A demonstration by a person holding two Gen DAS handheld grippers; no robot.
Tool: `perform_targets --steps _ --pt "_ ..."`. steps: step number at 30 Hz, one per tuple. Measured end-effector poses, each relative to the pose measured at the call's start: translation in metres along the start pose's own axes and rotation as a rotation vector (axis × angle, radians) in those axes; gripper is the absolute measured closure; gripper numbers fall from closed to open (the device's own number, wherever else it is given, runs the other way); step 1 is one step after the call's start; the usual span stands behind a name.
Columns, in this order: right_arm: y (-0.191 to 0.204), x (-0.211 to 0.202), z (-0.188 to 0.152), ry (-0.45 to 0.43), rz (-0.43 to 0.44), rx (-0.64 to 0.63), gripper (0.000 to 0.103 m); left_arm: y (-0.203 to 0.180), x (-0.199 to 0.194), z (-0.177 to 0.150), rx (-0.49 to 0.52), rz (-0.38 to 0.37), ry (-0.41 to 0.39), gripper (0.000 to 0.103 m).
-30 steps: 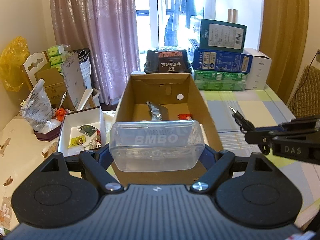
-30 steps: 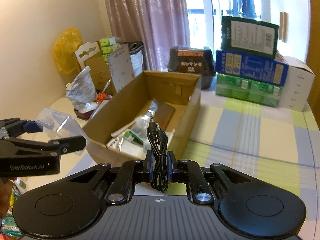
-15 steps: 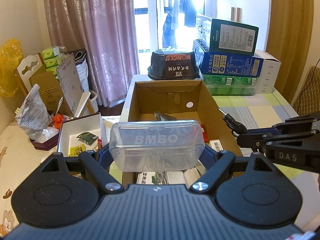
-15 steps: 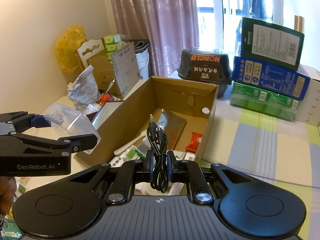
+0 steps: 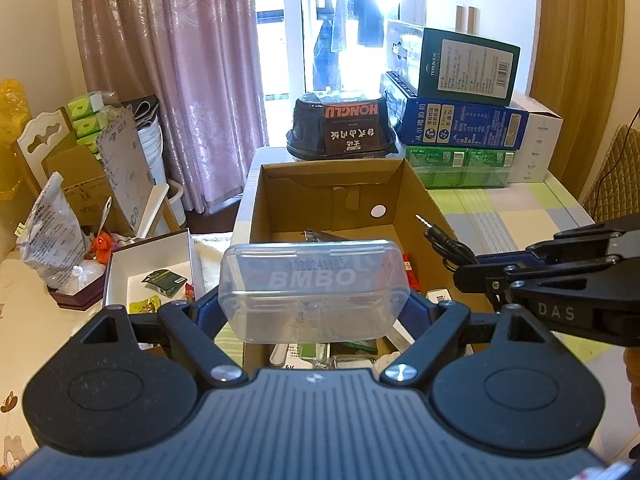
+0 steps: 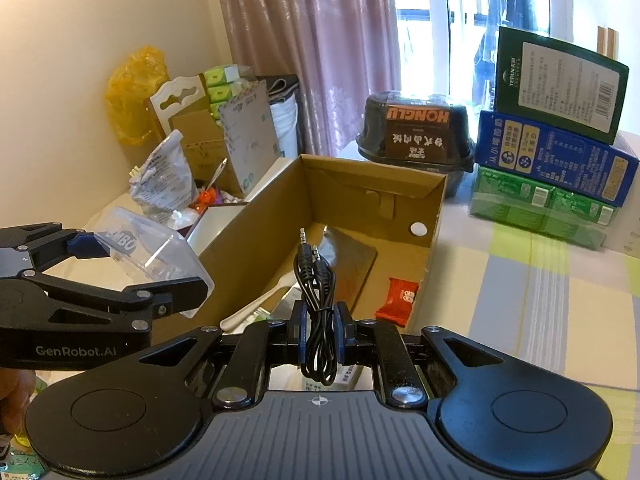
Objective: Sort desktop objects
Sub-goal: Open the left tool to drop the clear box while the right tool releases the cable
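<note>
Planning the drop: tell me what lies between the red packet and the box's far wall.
A dark flat pouch on the brown cardboard box floor behind the red packet, seen in the right wrist view.

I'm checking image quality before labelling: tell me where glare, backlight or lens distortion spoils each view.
Left wrist view: the window is blown out white, and fisheye bends the curtain edges. The clear plastic case in the left hand-held gripper stays readable. Right wrist view: the window is overexposed; the audio cable in the right hand-held gripper is sharp; corners vignette black.
</note>
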State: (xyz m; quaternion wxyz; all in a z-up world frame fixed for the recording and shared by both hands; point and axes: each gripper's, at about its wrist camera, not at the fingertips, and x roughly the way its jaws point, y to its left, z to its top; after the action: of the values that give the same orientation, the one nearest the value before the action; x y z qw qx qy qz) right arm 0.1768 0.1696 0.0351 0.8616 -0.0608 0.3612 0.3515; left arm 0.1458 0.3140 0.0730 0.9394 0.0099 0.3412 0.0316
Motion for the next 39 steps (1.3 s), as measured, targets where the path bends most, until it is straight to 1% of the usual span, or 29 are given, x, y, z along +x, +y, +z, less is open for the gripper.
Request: perform_targets --steps 9,12,14,15,23,26,28,29,30,31,32,33,36,39 --pt "-0.007 0.009 0.016 -0.023 -0.008 0.005 0.093 0.002 0.014 0.006 0.013 -0.016 0.006 0.019" --pt "-0.009 0.012 0.019 -0.027 -0.011 0.007 0.093 0.003 0.025 0.006 0.01 -0.035 0.028 0.019" --pt "-0.01 0.013 0.02 -0.028 -0.012 0.01 0.093 0.003 0.032 0.005 -0.002 -0.055 0.041 0.013" --pt "-0.011 0.014 0.02 -0.027 -0.012 0.011 0.093 0.003 0.034 0.005 -0.007 -0.046 0.037 0.008" --pt "-0.018 0.024 0.015 -0.007 -0.013 0.035 0.093 0.011 0.028 -0.003 -0.019 -0.013 0.024 0.008" --pt "-0.016 0.027 0.017 -0.012 0.014 0.05 0.092 0.017 0.022 -0.006 -0.037 -0.003 0.015 0.008" --pt "-0.017 0.028 0.021 -0.035 0.05 0.075 0.092 0.019 0.018 -0.007 -0.045 0.006 0.009 0.008" --pt "-0.019 0.028 0.023 -0.045 0.077 0.092 0.089 0.019 0.016 -0.008 -0.048 0.01 0.007 0.008" --pt "-0.021 0.029 0.025 -0.048 0.091 0.106 0.073 0.02 0.013 -0.009 -0.05 0.015 0.005 0.008" --pt "-0.022 0.026 0.028 -0.057 0.092 0.118 0.062 0.02 0.011 -0.01 -0.051 0.023 0.001 0.007" --pt "-0.023 0.024 0.029 -0.069 0.087 0.121 0.042 0.02 0.008 -0.011 -0.052 0.03 -0.002 0.007" --pt "-0.025 0.019 0.029 -0.085 0.08 0.12 0.039 0.021 0.006 -0.012 -0.053 0.034 -0.007 0.005" --pt "-0.03 0.01 0.027 -0.088 0.066 0.129 0.039 0.019 -0.004 -0.017 -0.066 0.041 -0.022 0.003" --pt "-0.033 -0.003 0.019 -0.08 0.039 0.131 0.038 0.014 -0.014 -0.023 -0.074 0.05 -0.031 0.002"
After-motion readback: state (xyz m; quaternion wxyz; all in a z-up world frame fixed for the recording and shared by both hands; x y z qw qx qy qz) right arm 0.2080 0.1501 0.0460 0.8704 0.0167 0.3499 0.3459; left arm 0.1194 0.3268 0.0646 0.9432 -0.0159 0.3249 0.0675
